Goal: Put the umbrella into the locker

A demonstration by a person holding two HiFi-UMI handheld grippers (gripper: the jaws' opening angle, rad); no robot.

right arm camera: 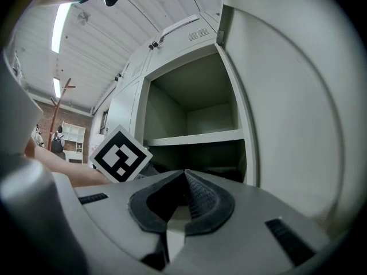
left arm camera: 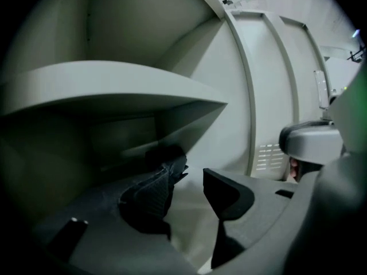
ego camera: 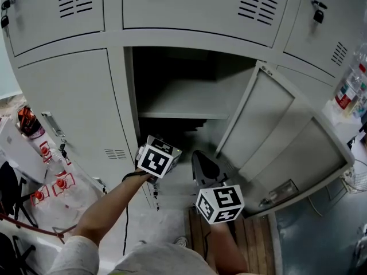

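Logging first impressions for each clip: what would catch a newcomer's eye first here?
The open locker, mid-frame in the head view, its door swung out to the right and a shelf across it. Just below, the left gripper points into it with jaws apart and empty, the right gripper beside it shut.

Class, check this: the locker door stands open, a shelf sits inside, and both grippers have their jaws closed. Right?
No. The left gripper view shows the left gripper with its jaws apart, empty; only the right gripper is closed. The locker door is open, with a shelf inside.
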